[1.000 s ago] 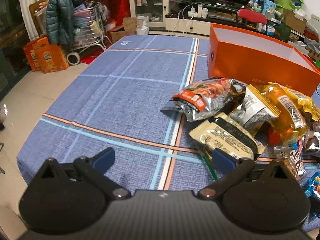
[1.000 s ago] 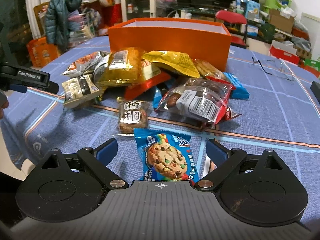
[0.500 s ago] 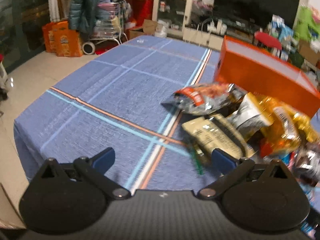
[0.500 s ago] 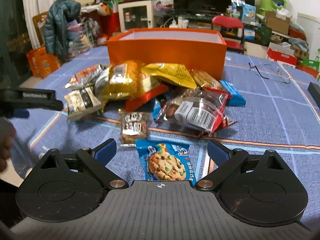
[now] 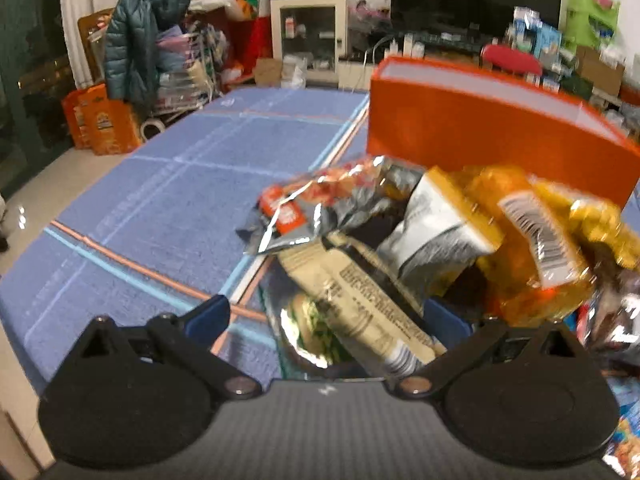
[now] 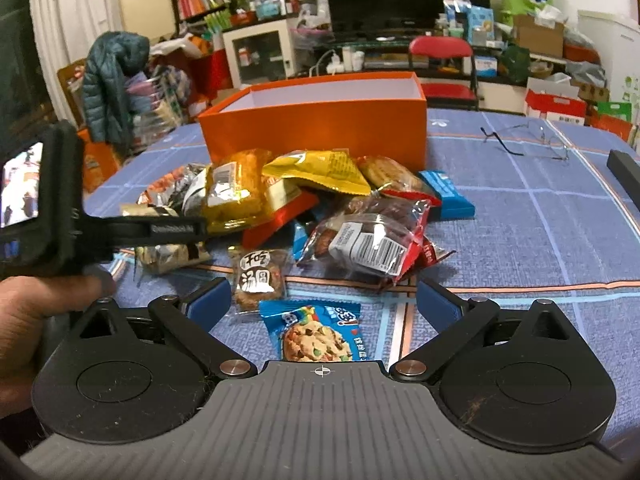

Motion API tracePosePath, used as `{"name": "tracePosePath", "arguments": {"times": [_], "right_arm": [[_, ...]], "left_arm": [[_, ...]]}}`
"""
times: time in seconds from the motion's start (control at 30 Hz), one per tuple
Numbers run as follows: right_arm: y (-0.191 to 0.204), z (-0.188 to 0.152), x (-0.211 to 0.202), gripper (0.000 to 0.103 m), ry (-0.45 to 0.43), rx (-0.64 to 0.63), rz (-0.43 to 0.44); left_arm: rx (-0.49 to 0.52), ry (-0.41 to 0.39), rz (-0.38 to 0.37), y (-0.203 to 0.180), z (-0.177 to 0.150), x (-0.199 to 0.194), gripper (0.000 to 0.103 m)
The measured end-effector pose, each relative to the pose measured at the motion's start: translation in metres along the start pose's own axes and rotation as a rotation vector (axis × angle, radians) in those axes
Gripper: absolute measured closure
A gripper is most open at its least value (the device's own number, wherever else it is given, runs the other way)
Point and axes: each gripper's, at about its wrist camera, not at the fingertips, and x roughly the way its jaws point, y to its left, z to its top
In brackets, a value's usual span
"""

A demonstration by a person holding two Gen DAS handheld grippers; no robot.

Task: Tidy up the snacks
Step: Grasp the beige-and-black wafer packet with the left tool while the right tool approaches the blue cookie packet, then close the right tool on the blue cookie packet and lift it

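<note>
Snacks (image 6: 304, 208) lie heaped on the blue desk (image 6: 540, 240) before an orange box (image 6: 316, 132). Left gripper (image 5: 328, 316), spread wide, seemingly straddles a beige packet (image 5: 360, 304); right gripper (image 6: 324, 302), wide, flanks a cookie packet (image 6: 314, 334).

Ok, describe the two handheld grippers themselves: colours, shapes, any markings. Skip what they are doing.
Both match: a ribbed dark grey body, two round black hubs, thin black linkage arms on silver pivot pins, and blue pads. The right gripper has a small white crosshair mark on its body. Seen from the side in the right wrist view, the left gripper carries white lettering, blurred here, and a small lit screen. A bare hand holds it; no sleeve shows.
</note>
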Motion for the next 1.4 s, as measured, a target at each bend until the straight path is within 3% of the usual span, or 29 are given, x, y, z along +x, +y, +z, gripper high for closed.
{"name": "tracePosePath", "arguments": {"times": [0.2, 0.4, 0.67, 0.83, 0.9, 0.97, 1.03, 1.1, 1.23, 1.4], "right_arm": [[-0.003, 0.002, -0.003, 0.011, -0.013, 0.022, 0.015], [0.006, 0.001, -0.003, 0.011, -0.014, -0.013, 0.028], [0.007, -0.008, 0.004, 0.011, -0.004, -0.059, -0.008], [0.015, -0.014, 0.009, 0.011, -0.001, -0.129, -0.025], [0.018, -0.015, 0.012, 0.011, 0.011, -0.159, -0.016], [0.019, -0.018, 0.015, 0.011, 0.029, -0.176, -0.003], [0.017, -0.019, 0.015, 0.011, 0.035, -0.175, 0.002], [0.014, -0.018, 0.018, 0.011, 0.045, -0.158, 0.008], [0.012, -0.017, 0.023, 0.011, 0.061, -0.127, 0.015], [0.015, -0.018, 0.027, 0.011, 0.073, -0.139, 0.029]], "left_arm": [[0.039, 0.012, 0.043, 0.035, -0.001, -0.013, 0.0], [0.07, -0.014, -0.021, 0.074, 0.001, -0.038, 0.001], [-0.002, -0.071, -0.086, 0.097, -0.011, -0.048, 0.001], [-0.05, -0.049, -0.085, 0.099, -0.019, -0.045, 0.0], [0.026, -0.037, -0.175, 0.095, -0.014, -0.043, 0.0], [0.186, -0.034, -0.317, 0.09, -0.002, -0.043, 0.001], [0.346, -0.079, -0.352, 0.088, 0.001, -0.045, 0.001], [0.428, -0.079, -0.362, 0.088, 0.0, -0.041, 0.001], [0.386, 0.005, -0.456, 0.097, -0.002, -0.022, 0.001], [0.39, -0.003, -0.439, 0.096, -0.002, -0.016, 0.001]]}}
